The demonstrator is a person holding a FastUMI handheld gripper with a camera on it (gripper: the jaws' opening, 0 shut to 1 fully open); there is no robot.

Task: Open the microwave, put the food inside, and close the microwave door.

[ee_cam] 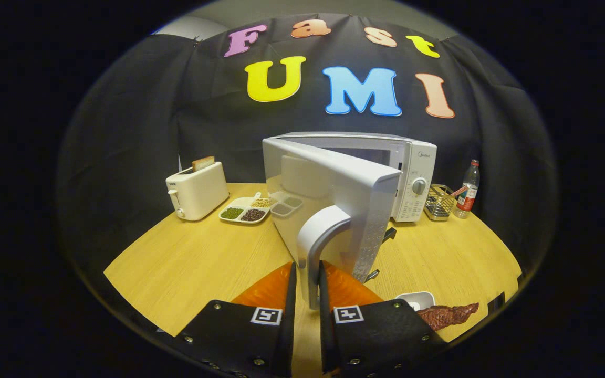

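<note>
The claw (308, 286) grips the white microwave door's curved handle (317, 236); door partly open; next, swing wider.

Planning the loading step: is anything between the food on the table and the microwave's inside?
Yes. The microwave door is only partly open and swings across the front of the microwave. The gripper holds its handle. The food lies beside the gripper, on the table.

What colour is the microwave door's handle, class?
White, clearest in the gripper view: the curved handle sits between the gripper fingers, which close on it.
</note>
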